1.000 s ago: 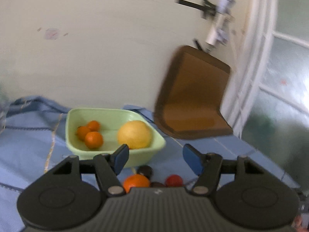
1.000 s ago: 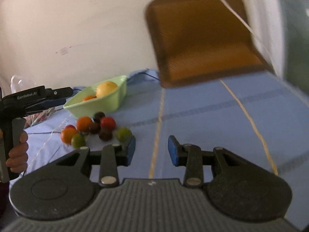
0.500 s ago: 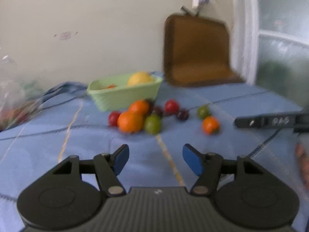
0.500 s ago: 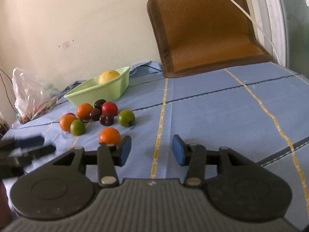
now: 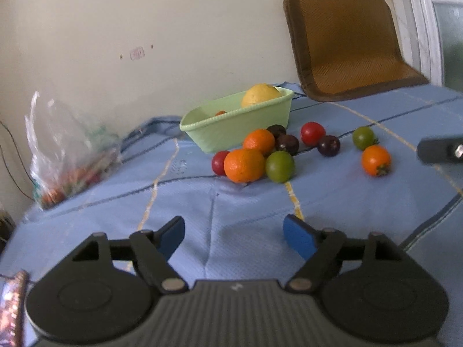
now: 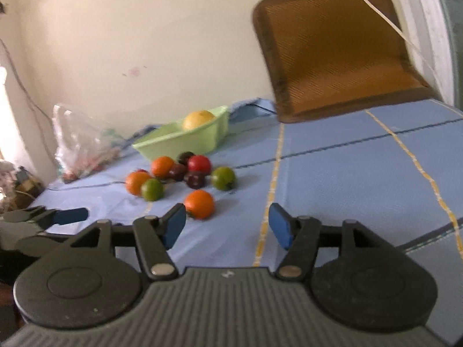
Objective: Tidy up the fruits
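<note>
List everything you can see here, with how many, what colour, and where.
bowl: one, pale green, on the cloth near the wall
large fruit: one, yellow, in the bowl
orange fruits: three loose on the cloth, one apart on the right; one more partly visible in the bowl
green fruits: two, on the cloth
red fruits: two, on the cloth
dark fruits: three, among the pile
plastic bag: one, clear, left by the wall
mat: one, brown, leaning on the wall
tablecloth: blue
left gripper: fingers opening, empty
right gripper: fingers opening, empty
</note>
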{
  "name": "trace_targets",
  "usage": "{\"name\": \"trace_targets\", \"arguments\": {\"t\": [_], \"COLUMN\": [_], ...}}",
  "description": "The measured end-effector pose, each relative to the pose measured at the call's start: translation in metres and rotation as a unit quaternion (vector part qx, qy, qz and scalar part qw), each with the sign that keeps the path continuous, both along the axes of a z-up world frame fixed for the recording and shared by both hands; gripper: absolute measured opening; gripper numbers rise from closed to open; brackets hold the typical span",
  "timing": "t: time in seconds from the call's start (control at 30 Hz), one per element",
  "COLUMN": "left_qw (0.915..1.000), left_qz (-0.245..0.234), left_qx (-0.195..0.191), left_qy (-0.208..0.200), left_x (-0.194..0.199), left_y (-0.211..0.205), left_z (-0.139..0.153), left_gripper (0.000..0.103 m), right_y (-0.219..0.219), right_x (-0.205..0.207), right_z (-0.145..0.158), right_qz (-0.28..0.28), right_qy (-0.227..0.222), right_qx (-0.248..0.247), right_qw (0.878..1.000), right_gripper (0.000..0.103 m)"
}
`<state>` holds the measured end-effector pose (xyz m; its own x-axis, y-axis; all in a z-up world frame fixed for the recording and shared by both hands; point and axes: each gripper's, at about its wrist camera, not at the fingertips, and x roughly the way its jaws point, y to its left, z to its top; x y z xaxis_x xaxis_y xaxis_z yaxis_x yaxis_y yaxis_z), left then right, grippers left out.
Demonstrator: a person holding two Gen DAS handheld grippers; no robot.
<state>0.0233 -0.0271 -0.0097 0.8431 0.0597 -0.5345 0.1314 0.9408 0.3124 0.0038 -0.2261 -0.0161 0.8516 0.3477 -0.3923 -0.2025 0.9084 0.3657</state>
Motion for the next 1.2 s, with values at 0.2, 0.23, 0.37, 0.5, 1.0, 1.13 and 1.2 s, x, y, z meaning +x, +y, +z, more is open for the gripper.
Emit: {"name": "trace_targets", "arguments": {"t": [0.2, 0.23, 0.37, 0.5, 1.0, 1.13, 1.2], "left_qw": [0.9992, 0.9992, 0.9997, 0.9998, 0.9999, 0.9999, 0.9999], "left_qz": [0.011, 0.012, 0.014, 0.020, 0.016, 0.014, 0.014], "left_qx": [0.037, 0.037, 0.017, -0.005, -0.002, -0.003, -0.005], "left_qy": [-0.012, -0.012, -0.005, 0.003, 0.001, 0.000, 0.001], "left_x": [-0.001, -0.001, 0.003, 0.004, 0.003, 0.002, 0.002], "left_y": [-0.010, -0.010, -0.003, 0.002, 0.004, 0.004, 0.004], "left_z": [-0.001, -0.001, 0.000, 0.002, 0.003, 0.003, 0.003], "left_gripper": [0.085, 0.086, 0.087, 0.089, 0.089, 0.088, 0.088], "right_y": [-0.006, -0.005, -0.003, -0.009, -0.014, -0.012, -0.010], "right_x": [-0.006, -0.007, -0.007, -0.009, -0.012, -0.012, -0.010], "right_z": [0.002, 0.003, 0.003, 0.002, 0.002, 0.002, 0.002], "right_qz": [0.048, 0.059, 0.091, 0.099, 0.045, 0.029, 0.020], "right_qy": [-0.022, -0.023, -0.023, -0.024, -0.035, -0.030, -0.025], "right_qx": [0.029, 0.029, 0.028, 0.042, 0.039, 0.025, 0.016], "right_qw": [0.998, 0.998, 0.995, 0.994, 0.998, 0.999, 0.999], "right_gripper": [0.067, 0.067, 0.067, 0.067, 0.067, 0.067, 0.067]}}
